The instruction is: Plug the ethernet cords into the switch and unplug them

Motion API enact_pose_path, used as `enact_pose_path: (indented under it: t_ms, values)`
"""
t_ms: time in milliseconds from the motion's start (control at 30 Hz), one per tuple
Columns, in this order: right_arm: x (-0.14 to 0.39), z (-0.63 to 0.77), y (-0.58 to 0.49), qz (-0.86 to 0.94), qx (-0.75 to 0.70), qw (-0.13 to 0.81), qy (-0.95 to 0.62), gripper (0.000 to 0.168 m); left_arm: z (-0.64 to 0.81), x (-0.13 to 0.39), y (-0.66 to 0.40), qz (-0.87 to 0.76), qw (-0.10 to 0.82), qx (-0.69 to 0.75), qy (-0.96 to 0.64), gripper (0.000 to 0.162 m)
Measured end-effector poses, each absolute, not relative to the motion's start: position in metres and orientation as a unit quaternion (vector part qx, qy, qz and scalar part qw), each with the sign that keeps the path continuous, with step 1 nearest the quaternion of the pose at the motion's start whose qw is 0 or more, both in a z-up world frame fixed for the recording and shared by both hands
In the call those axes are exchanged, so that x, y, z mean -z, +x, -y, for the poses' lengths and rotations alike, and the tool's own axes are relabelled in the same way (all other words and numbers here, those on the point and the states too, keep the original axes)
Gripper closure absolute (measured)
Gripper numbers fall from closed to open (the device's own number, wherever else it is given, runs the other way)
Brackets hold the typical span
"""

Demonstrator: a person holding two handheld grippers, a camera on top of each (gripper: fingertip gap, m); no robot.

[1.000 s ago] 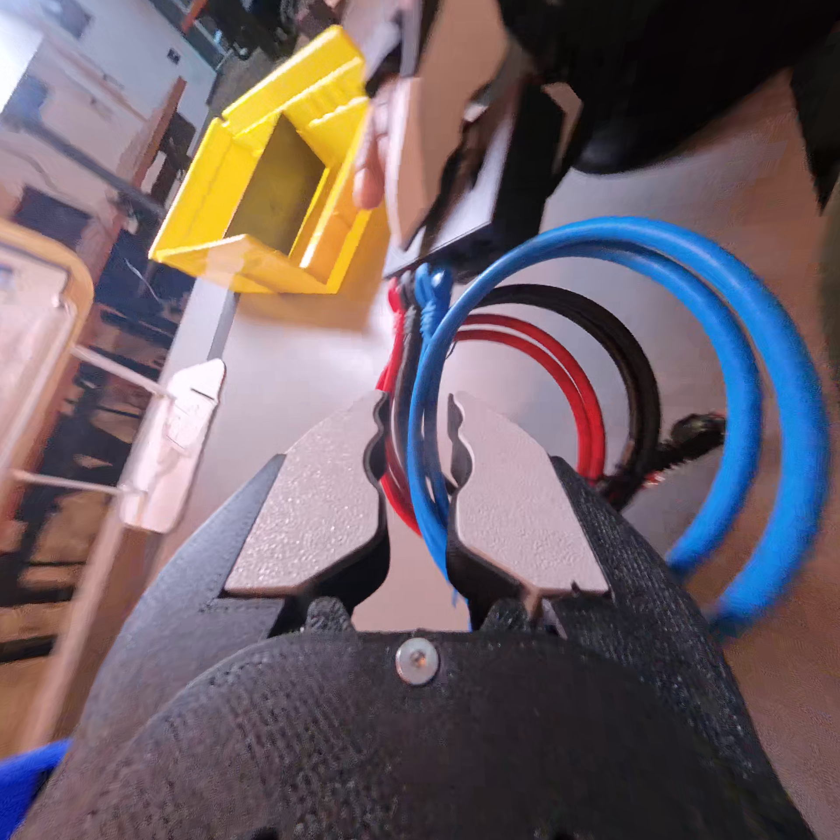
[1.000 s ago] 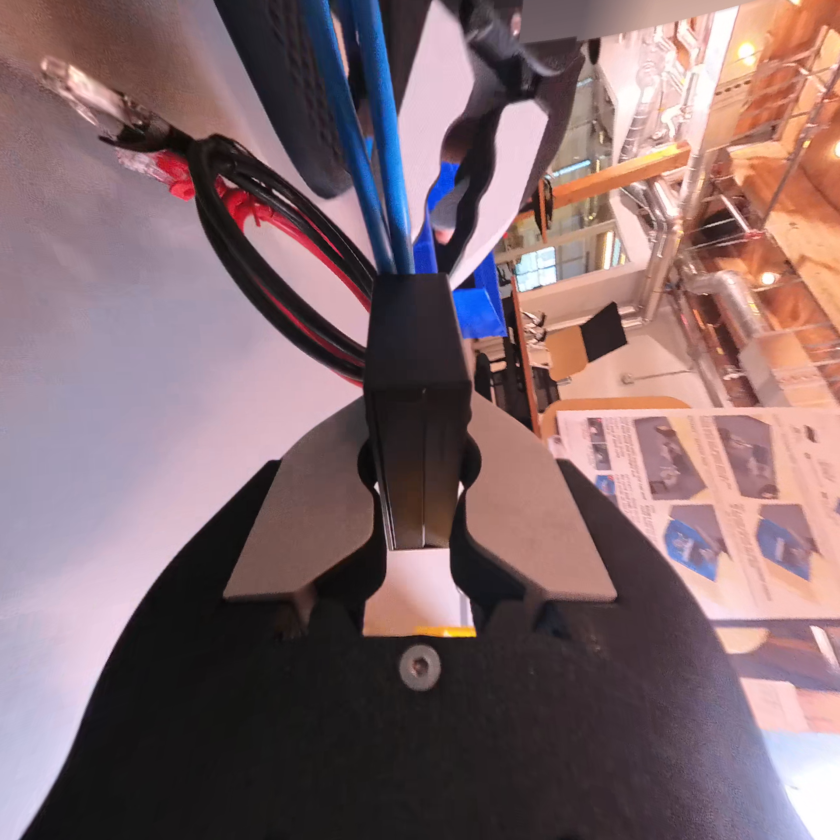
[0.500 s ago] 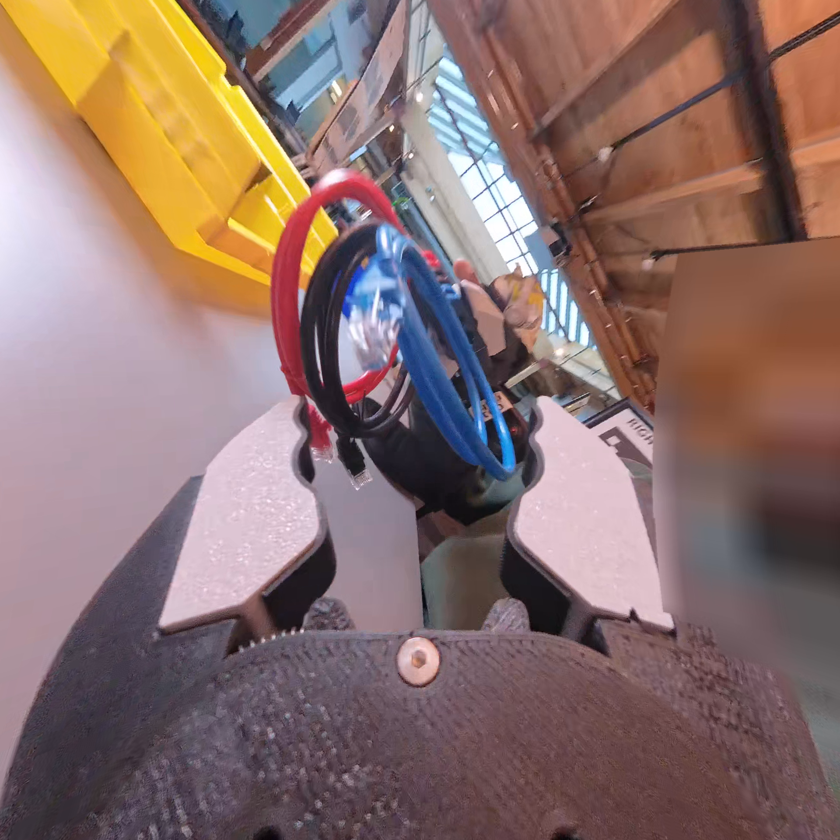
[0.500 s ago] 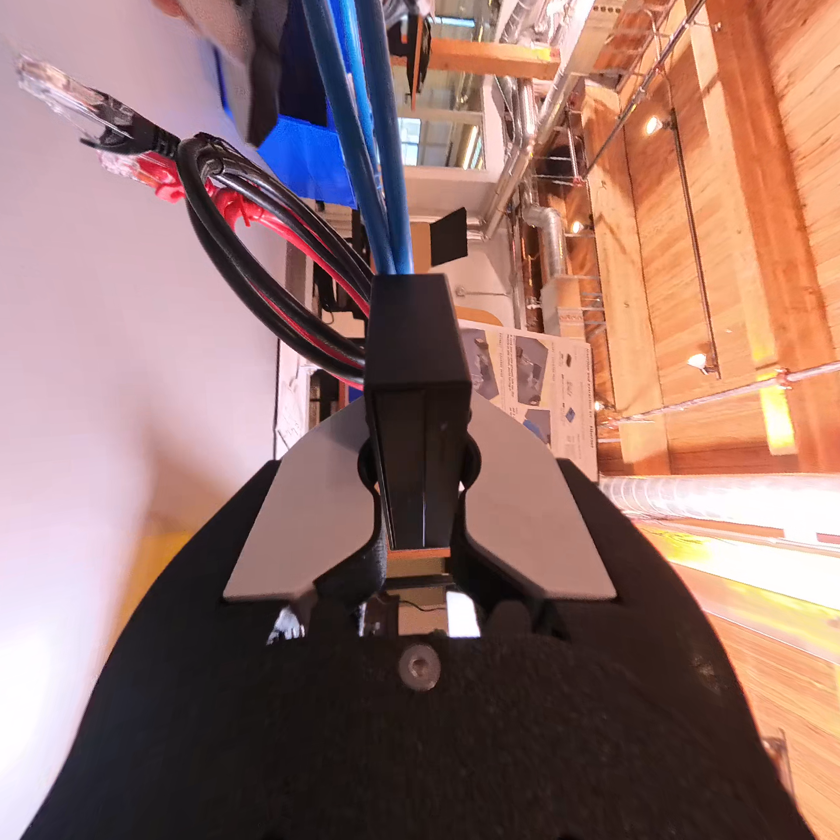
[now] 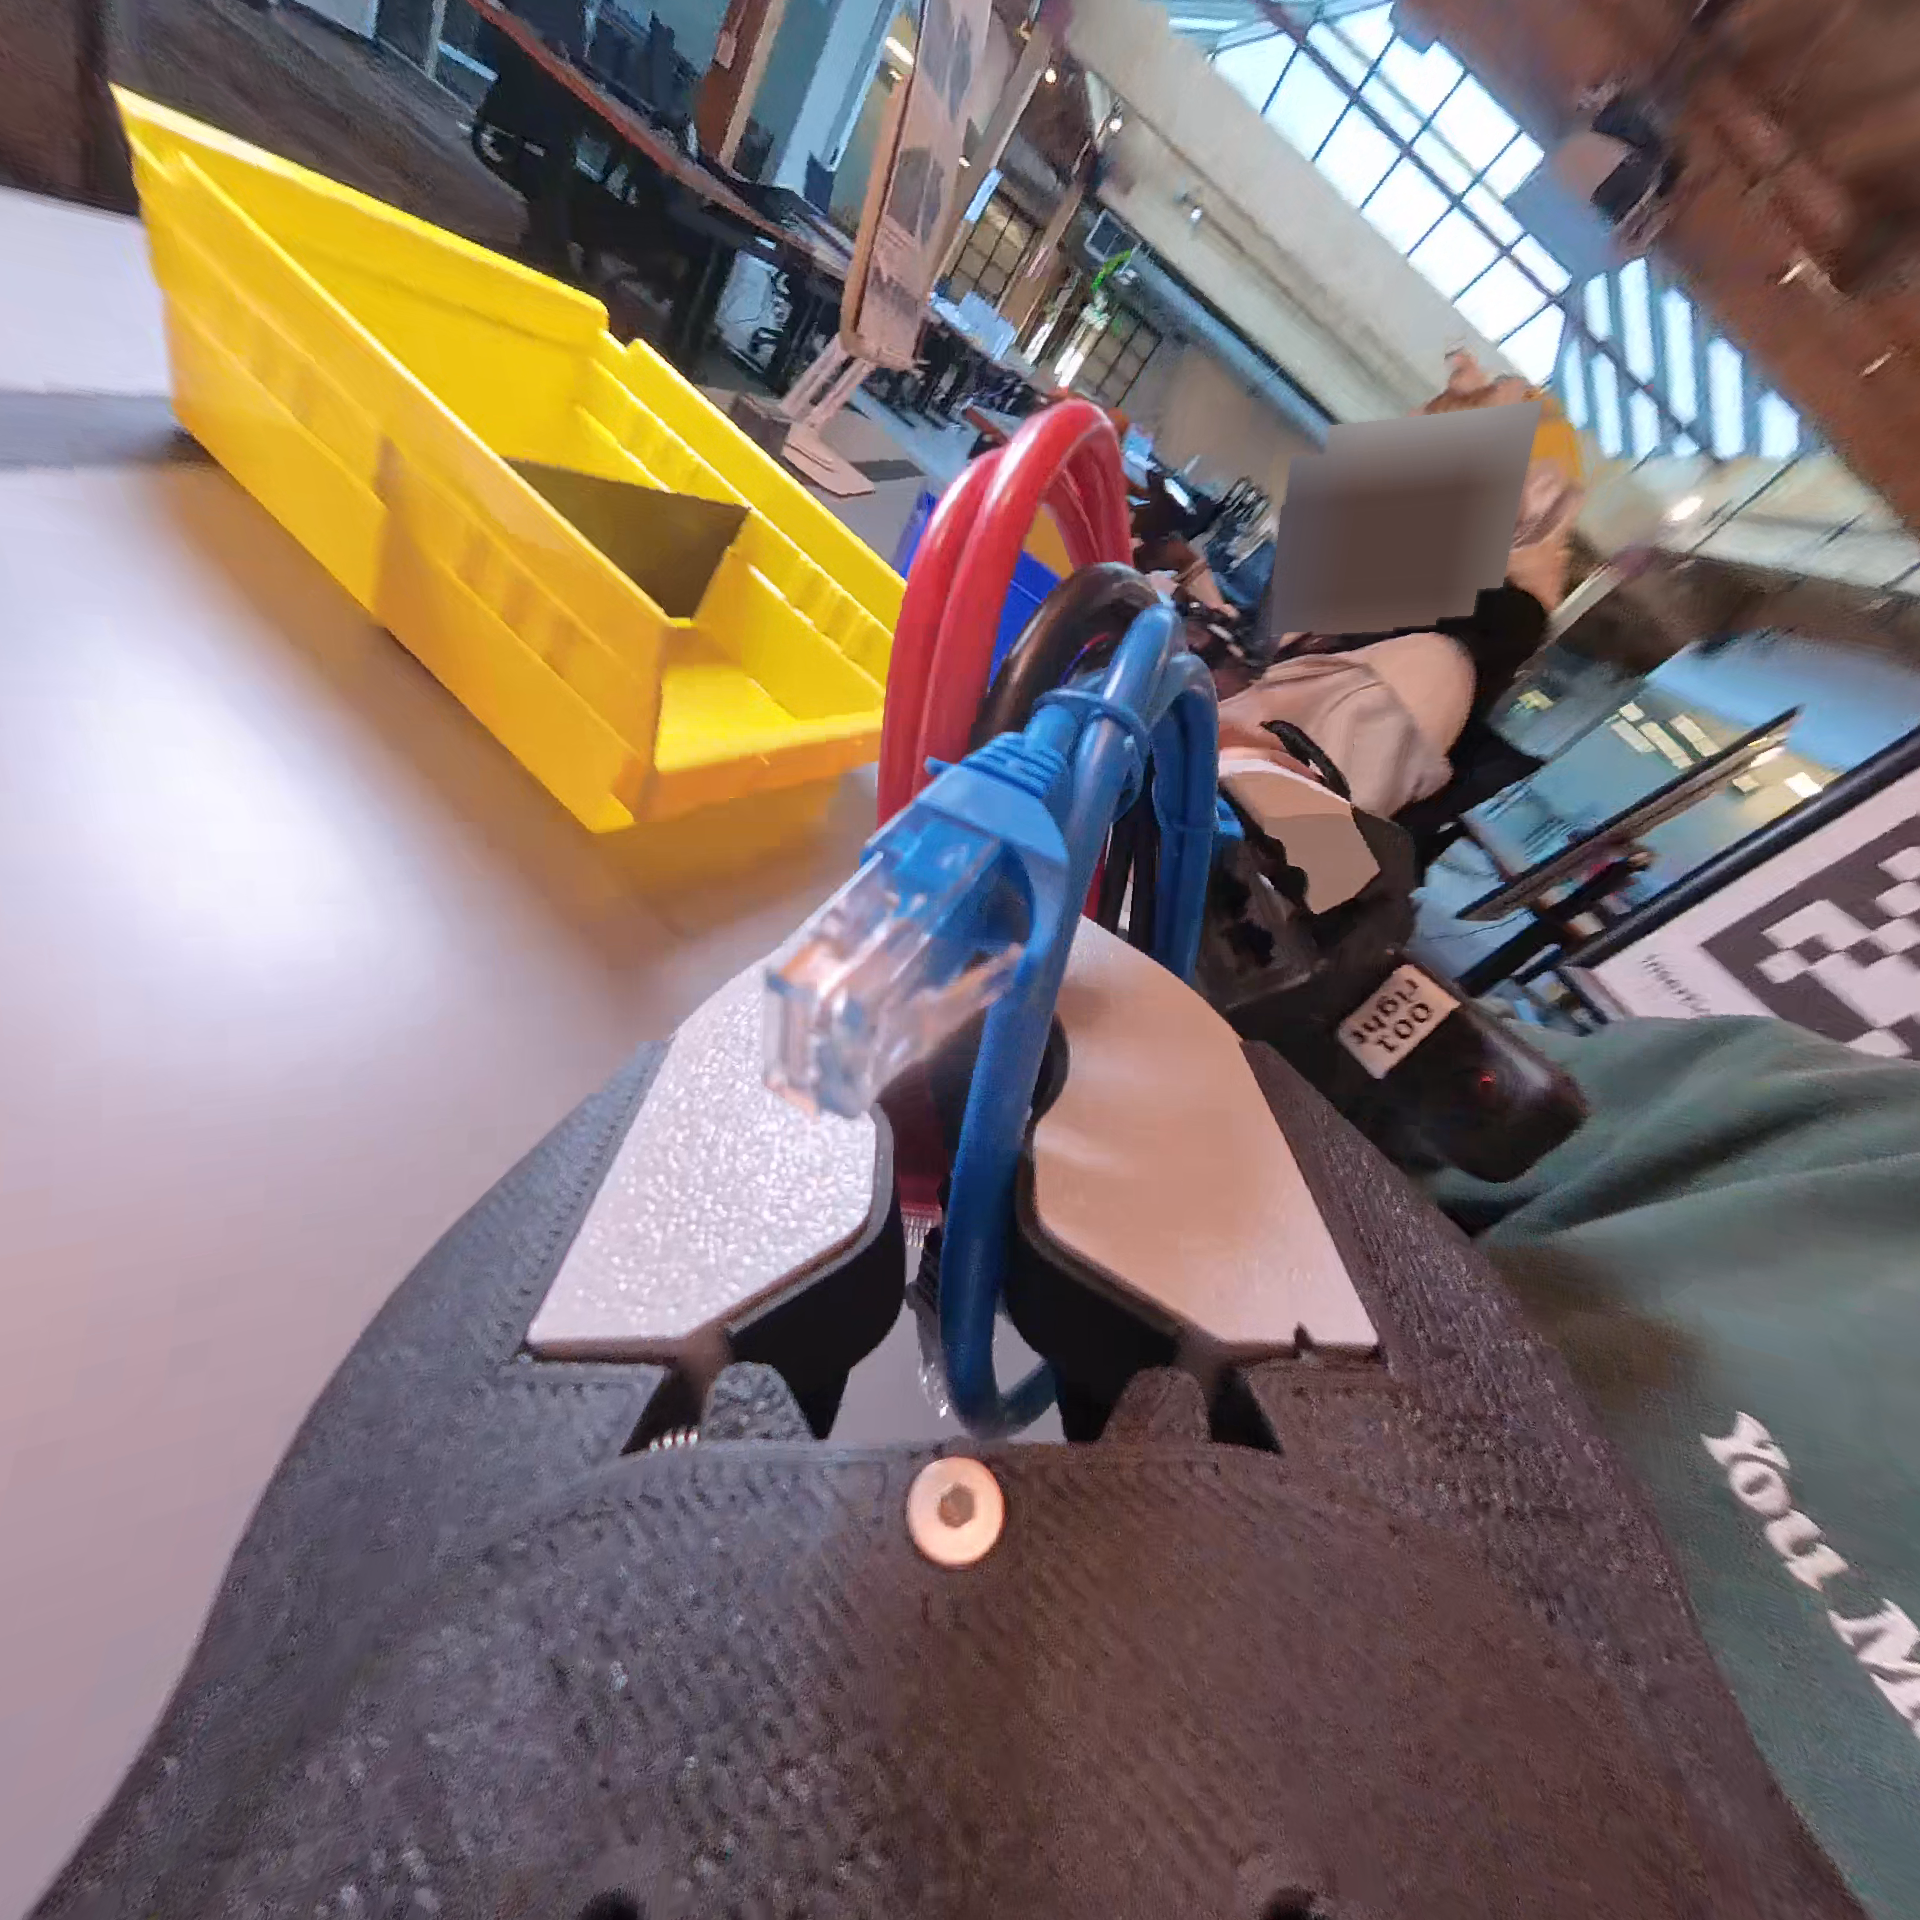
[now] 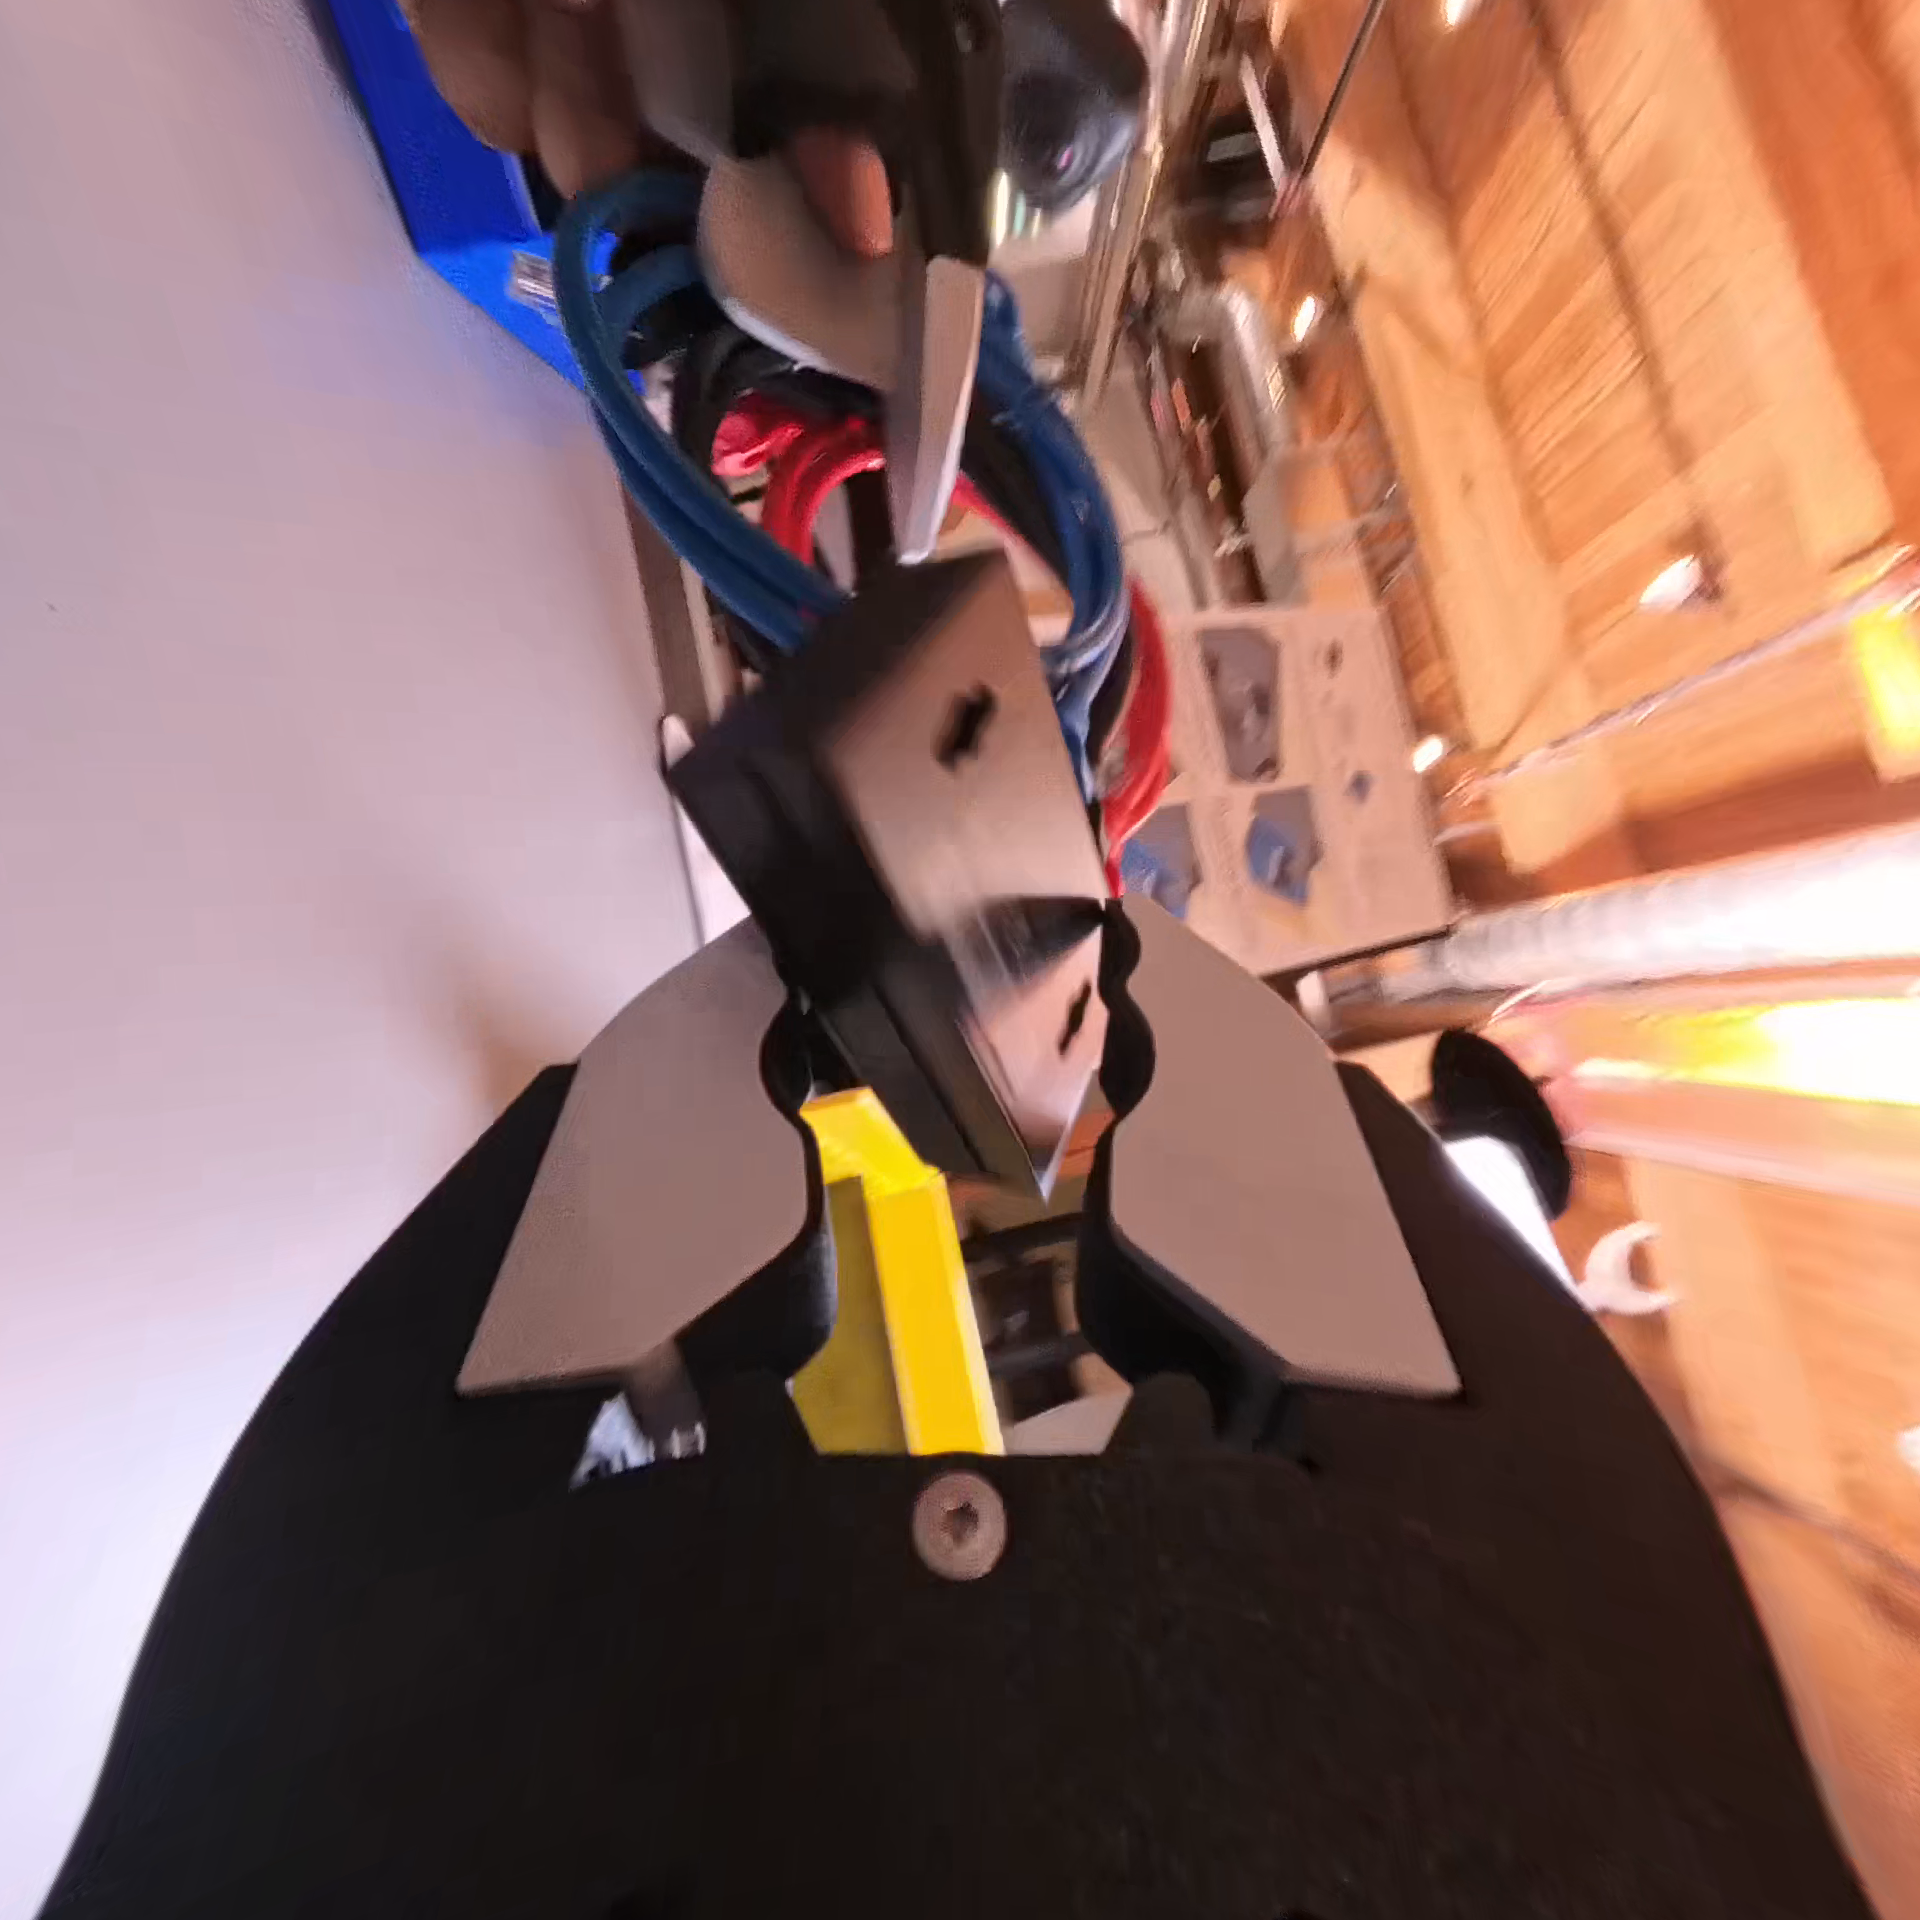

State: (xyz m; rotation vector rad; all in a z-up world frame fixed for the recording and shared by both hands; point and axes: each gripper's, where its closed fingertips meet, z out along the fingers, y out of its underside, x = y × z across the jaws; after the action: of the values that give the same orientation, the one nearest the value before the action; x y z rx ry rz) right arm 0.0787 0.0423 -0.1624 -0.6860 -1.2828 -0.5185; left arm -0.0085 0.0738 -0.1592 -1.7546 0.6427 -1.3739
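Left gripper clamped on blue cord; right gripper gripping blurred black switch, ports hidden.

Left jaws now around blue cord, seemingly.

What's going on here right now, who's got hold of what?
A person is working with two handheld grippers over a table. The left gripper is closed on the blue cord, whose clear plug hangs free, in no port. The right gripper clamps the black switch, held up off the table and tilted. Red cord and black cord loops hang off the switch. A yellow bin sits behind.
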Motion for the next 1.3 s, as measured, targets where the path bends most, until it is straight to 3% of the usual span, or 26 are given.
enact_pose_path:
  t_ms: [167,300,433,533,567,600,667,700,767,833,967,1100,1300]
  values:
    - [0.168,-0.048,0.103,0.528,0.020,0.681,-0.507,0.112,-0.105,0.132,-0.013,-0.329,0.430,0.449,-0.710,0.147]
    - [0.150,-0.042,0.107,0.475,-0.200,0.596,-0.617,0.112,-0.113,0.133,-0.005,-0.406,0.432,0.374,-0.713,0.148]
    - [0.145,-0.043,0.091,0.488,-0.291,0.482,-0.667,0.101,-0.097,0.145,0.019,-0.475,0.429,0.321,-0.698,0.148]
    - [0.155,-0.053,0.075,0.500,-0.297,0.425,-0.694,0.088,-0.083,0.155,0.034,-0.510,0.430,0.294,-0.685,0.148]
    - [0.158,-0.053,0.067,0.504,-0.305,0.410,-0.696,0.094,-0.079,0.157,0.037,-0.517,0.432,0.286,-0.682,0.148]
    - [0.158,-0.055,0.062,0.504,-0.306,0.412,-0.695,0.120,-0.076,0.159,0.039,-0.523,0.434,0.275,-0.680,0.148]
    - [0.158,-0.055,0.056,0.520,-0.315,0.406,-0.682,0.145,-0.080,0.160,0.033,-0.526,0.450,0.244,-0.679,0.147]
    - [0.156,-0.055,0.053,0.522,-0.327,0.401,-0.678,0.149,-0.081,0.157,0.030,-0.524,0.459,0.246,-0.674,0.146]
    - [0.150,-0.061,0.050,0.529,-0.330,0.398,-0.673,0.150,-0.085,0.148,0.024,-0.509,0.479,0.256,-0.668,0.139]
    - [0.134,-0.076,0.054,0.526,-0.326,0.407,-0.671,0.151,-0.089,0.135,0.014,-0.475,0.493,0.295,-0.667,0.110]
    - [0.093,-0.122,0.080,0.504,-0.323,0.422,-0.681,0.151,-0.093,0.117,-0.021,-0.412,0.527,0.346,-0.657,0.108]
    - [0.058,-0.211,0.140,0.440,-0.270,0.468,-0.718,0.152,-0.083,0.142,-0.047,-0.387,0.505,0.366,-0.679,0.110]
    - [0.063,-0.343,0.227,0.337,-0.198,0.492,-0.778,0.152,-0.058,0.181,-0.058,-0.361,0.458,0.415,-0.698,0.112]
